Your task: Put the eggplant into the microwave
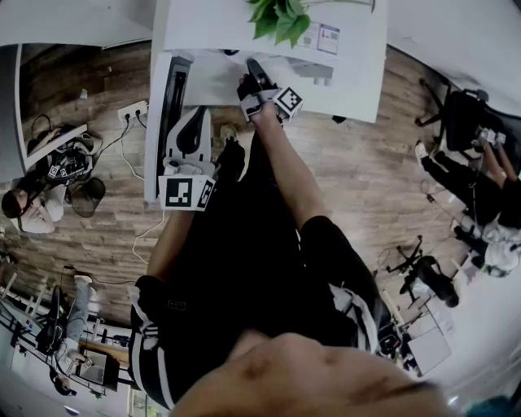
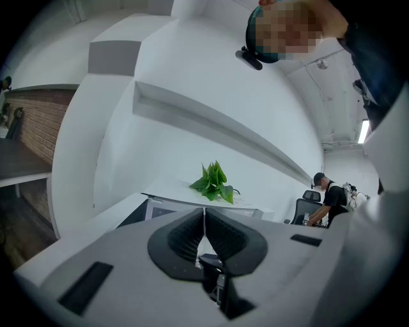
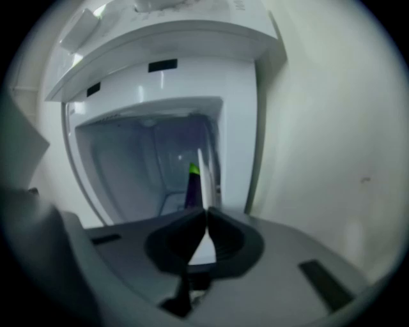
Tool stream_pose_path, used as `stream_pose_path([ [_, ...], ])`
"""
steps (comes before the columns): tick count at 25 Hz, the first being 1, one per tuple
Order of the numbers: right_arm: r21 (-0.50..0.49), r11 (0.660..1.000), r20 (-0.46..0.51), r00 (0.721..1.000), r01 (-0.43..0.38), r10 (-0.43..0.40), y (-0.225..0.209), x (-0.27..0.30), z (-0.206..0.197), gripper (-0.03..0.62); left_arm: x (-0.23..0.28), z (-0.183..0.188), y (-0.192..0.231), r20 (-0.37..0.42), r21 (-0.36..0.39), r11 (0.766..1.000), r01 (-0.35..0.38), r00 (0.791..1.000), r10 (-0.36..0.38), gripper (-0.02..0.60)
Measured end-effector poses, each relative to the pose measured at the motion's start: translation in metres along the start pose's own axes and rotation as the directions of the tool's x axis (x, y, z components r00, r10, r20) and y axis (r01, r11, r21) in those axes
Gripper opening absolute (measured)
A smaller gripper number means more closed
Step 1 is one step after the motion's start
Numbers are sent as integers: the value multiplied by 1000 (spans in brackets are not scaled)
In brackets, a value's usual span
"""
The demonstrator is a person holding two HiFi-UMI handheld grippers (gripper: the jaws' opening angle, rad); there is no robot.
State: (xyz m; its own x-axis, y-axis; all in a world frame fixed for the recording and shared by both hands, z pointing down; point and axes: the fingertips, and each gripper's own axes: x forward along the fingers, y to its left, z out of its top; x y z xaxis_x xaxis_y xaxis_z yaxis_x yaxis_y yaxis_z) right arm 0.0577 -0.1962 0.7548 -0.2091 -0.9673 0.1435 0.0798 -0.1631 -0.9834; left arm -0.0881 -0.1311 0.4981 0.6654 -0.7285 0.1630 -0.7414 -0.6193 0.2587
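My right gripper [image 3: 206, 214] is shut on the eggplant [image 3: 192, 186], a purple piece with a green cap and a thin white edge that sticks up from between the jaws. It is held just in front of the open microwave [image 3: 238, 121], whose pale cavity [image 3: 150, 163] fills the middle of the right gripper view. In the head view the right gripper [image 1: 253, 67] reaches toward the white unit, with the open microwave door [image 1: 168, 106] to its left. My left gripper [image 1: 190, 120] hangs lower, beside that door. Its jaws [image 2: 204, 220] are shut with nothing between them.
A green plant [image 1: 281, 18] stands on the white top above the microwave, and also shows in the left gripper view as plant [image 2: 213, 182]. A power strip [image 1: 132, 111] and cables lie on the wooden floor. People sit at the right [image 1: 488, 187] and left [image 1: 32, 208].
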Motion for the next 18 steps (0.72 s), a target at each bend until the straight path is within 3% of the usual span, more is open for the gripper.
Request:
stream_pose_path([
  [18,26,1000,7,1000,-12,12,5,10,0,38,3,0,3,1,-6,1000,-1,1000,1,42],
])
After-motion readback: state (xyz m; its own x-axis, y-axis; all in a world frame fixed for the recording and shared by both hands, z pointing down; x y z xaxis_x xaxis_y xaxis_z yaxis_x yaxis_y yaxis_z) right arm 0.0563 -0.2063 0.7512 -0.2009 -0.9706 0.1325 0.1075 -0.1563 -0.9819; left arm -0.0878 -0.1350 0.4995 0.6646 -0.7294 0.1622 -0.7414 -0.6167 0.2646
